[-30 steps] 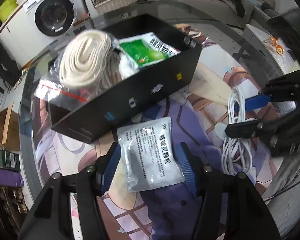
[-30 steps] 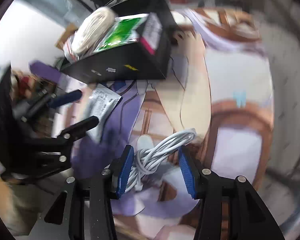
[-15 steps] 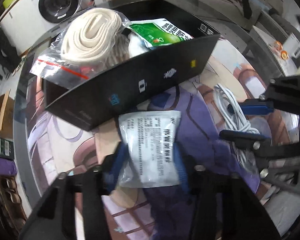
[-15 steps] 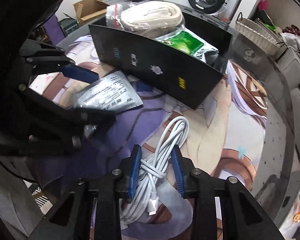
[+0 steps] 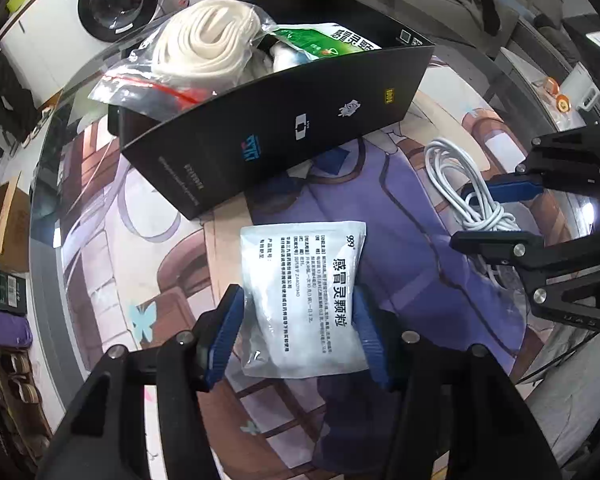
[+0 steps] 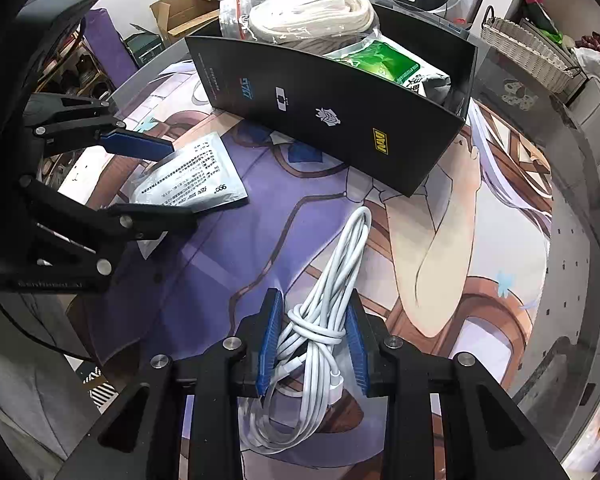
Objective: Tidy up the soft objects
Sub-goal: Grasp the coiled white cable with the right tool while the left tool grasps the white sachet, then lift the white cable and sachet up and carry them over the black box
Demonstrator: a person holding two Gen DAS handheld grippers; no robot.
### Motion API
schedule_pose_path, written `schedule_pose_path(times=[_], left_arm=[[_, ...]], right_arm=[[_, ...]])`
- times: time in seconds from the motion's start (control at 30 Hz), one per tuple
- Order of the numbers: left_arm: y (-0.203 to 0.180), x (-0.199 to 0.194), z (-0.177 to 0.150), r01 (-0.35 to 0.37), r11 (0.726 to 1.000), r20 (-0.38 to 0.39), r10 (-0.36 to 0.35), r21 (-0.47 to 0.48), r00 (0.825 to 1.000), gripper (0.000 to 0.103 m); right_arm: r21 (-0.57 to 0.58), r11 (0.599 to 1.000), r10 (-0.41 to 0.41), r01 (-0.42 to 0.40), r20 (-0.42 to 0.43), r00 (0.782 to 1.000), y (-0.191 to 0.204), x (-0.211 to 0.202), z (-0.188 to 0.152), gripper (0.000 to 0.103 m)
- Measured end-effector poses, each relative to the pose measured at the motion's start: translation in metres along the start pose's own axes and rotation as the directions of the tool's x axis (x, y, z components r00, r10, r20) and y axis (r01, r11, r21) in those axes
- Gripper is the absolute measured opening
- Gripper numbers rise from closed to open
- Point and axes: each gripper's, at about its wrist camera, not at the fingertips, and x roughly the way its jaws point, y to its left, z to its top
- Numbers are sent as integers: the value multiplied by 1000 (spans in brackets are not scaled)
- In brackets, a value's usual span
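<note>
A white medicine sachet lies flat on the printed mat. My left gripper straddles its near end, with both blue pads against its edges. It also shows in the right wrist view. My right gripper is closed around a coiled white cable, which also shows in the left wrist view. A black box behind them holds a bagged cream cloth roll and a green packet.
The mat covers a round glass table. A washing machine, a wicker basket and a cardboard box stand beyond it. Small orange items lie at the far right edge.
Both grippers have narrowed: the left around the sachet, the right around the cable bundle. The right gripper swung round toward the box.
</note>
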Motion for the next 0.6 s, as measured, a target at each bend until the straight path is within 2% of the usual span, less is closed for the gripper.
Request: schedule_pose_path(times=[0.17,0.3,0.4,0.5,0.6], left_arm=[[-3,-6,0,-19,1000,31,19,8,999,26],[-6,-17,2,-64,997,99,60,39,993,23],[-11,-28,7,-50,998,146,43,44,988,22],[-13,-44,7,-74,995,224,58,63,973,22],[-11,-62,5,-87,994,302,65,59,951,22]], right_arm=[[-12,1000,-5,5,8,1000,2,4,-4,28],[-27,1000,-12,12,21,1000,12,3,-15,27],[-23,1000,-8,9,50,999,7,-2,-19,27],[-15,1000,-23,25,126,992,5,-19,-20,27],[-14,999,-48,53,231,972,8,-41,-21,27]])
